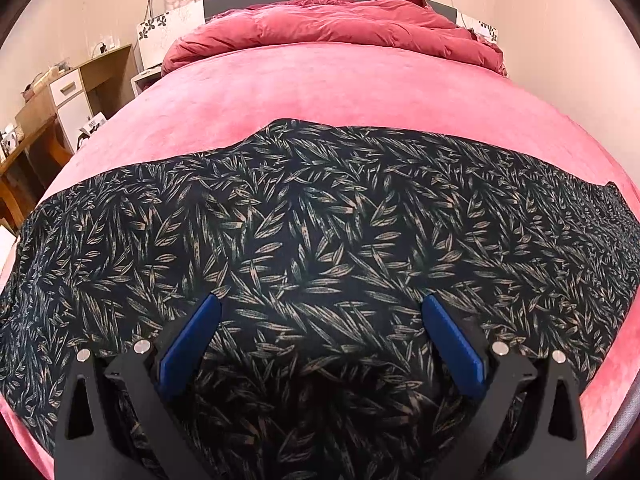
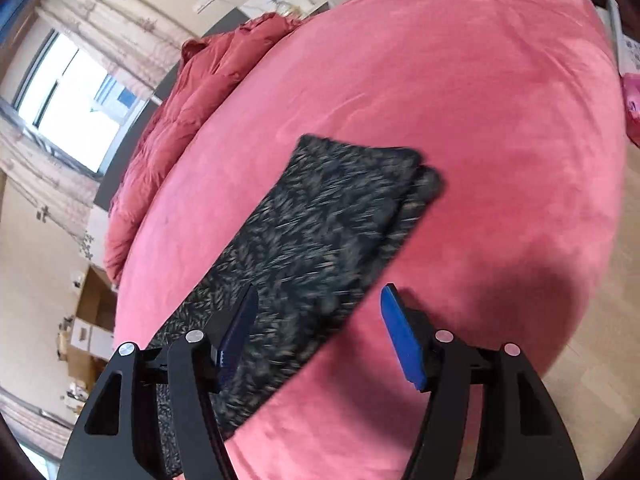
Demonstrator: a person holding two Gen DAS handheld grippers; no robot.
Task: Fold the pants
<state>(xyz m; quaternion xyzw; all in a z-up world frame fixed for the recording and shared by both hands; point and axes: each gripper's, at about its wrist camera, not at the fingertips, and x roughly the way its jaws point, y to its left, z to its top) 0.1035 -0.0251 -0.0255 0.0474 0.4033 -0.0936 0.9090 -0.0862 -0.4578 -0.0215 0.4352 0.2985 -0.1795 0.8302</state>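
bed with pink cover carries the dark leaf-print pants, laid flat across its near part, one end folded double in the right wrist view. red quilt bunched at headboard. left tool wide open above pants, gripping nothing. right tool wide open, empty, over pants edge.

pants cut off by left wrist frame at bottom and both sides, motion-blurred in right wrist view, leaf print smeared, near end hidden behind right gripper, desk clutter too small to identify
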